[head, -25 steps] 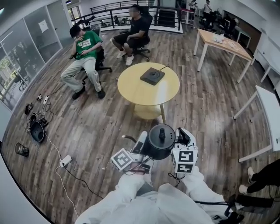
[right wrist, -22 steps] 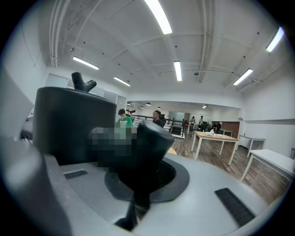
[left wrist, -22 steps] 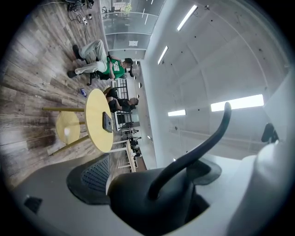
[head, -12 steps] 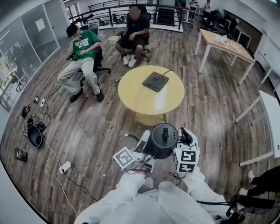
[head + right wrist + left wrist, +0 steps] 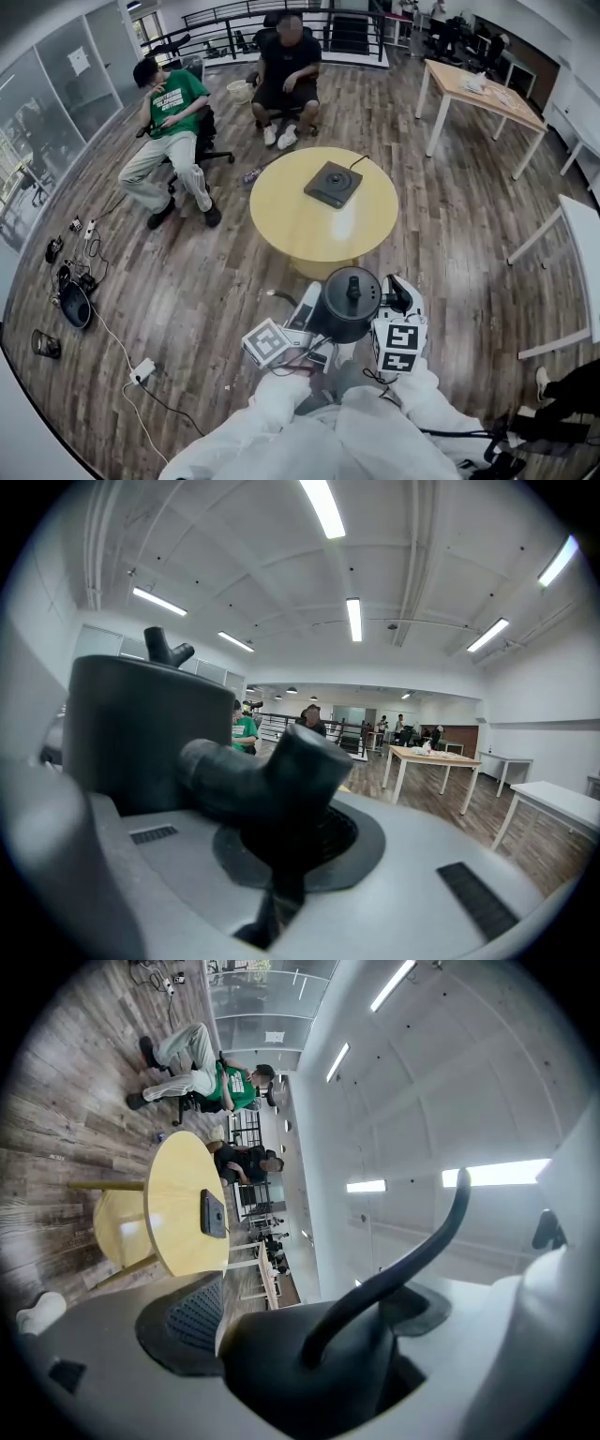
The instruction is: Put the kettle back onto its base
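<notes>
A black kettle (image 5: 349,302) with a knobbed lid hangs close in front of me, above the wooden floor, held between both grippers. At the kettle's left side my left gripper (image 5: 314,311) is shut on a black part of it, which fills the jaws in the left gripper view (image 5: 309,1363). My right gripper (image 5: 386,298) is shut on the kettle's handle (image 5: 258,775), with the dark body (image 5: 150,728) just beyond. The kettle's flat black base (image 5: 333,184), with its cord, lies on the round yellow table (image 5: 300,220) ahead.
Two people sit on office chairs (image 5: 178,122) (image 5: 286,70) beyond the round table. A rectangular wooden table (image 5: 478,94) stands at the back right, a white table (image 5: 586,244) at the right edge. Cables and a power strip (image 5: 141,370) lie on the floor at left.
The round table and base have shifted slightly lower and nearer in the head view. The kettle stays held between both grippers, in the same place relative to me.
</notes>
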Available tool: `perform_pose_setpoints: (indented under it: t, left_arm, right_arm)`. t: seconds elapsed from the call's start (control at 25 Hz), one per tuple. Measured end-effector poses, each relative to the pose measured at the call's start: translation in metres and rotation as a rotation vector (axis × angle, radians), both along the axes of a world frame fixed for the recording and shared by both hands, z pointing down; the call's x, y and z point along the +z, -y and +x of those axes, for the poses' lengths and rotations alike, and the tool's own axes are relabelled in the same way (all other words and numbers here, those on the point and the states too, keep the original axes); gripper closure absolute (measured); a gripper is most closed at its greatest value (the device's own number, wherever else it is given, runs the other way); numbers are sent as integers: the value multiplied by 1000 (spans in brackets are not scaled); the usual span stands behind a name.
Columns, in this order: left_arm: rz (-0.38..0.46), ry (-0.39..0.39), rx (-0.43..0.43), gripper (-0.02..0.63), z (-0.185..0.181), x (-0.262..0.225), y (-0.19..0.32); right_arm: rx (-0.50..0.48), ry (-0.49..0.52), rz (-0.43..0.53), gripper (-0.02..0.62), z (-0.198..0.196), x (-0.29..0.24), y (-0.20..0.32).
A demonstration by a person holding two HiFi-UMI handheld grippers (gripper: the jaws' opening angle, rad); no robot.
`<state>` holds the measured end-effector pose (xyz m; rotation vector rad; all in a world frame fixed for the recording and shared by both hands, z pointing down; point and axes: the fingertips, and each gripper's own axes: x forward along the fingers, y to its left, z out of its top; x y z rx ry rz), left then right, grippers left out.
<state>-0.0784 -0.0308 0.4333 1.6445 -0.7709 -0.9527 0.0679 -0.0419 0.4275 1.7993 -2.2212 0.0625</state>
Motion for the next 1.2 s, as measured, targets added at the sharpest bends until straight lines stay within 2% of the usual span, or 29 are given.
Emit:
perform_pose_setpoints:
  t: [0.24,0.8,1.2]
  left_arm:
    - [-2,29,-15,83,1,10,51]
    - [-13,24,-58,83,18,6,212]
    - [-8,22,-70,83,42,1,309]
  right_arm:
    - [-9,12,-1,580,3,9,52]
    - [-49,18,6,580,18,5,220]
    - [-60,12,8,580,43,0,319]
